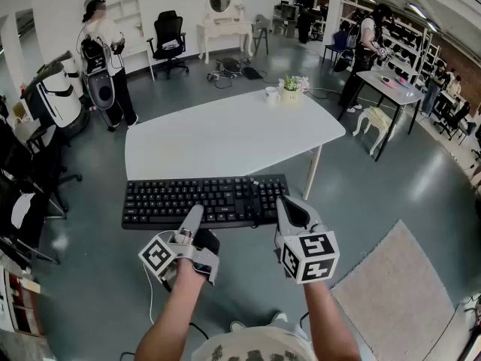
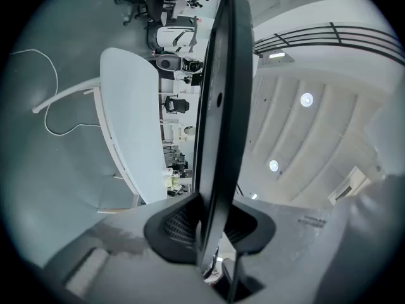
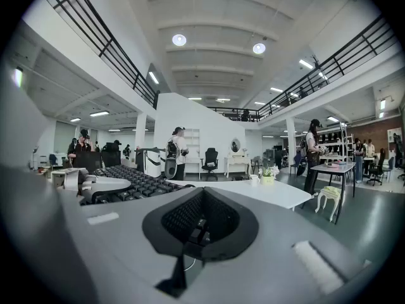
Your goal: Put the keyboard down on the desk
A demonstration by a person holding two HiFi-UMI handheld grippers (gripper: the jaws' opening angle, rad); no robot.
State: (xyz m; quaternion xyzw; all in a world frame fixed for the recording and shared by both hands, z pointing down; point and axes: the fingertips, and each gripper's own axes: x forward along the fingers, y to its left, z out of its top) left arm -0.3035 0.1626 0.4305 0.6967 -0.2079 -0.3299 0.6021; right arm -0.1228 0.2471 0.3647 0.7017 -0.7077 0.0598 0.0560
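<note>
The white desk (image 1: pixel 225 138) lies just ahead of us; the keyboard (image 1: pixel 195 200) hangs level in the air at its near edge, not yet resting on it. The left gripper (image 1: pixel 193 215) is clamped on the keyboard's near rim; the right gripper (image 1: pixel 289 209) has its jaws together at the right end, gripping nothing we can make out. We judge it best to carry it forward level, lower it flat, then let go; the cup (image 1: pixel 271 94) stands well clear.
</note>
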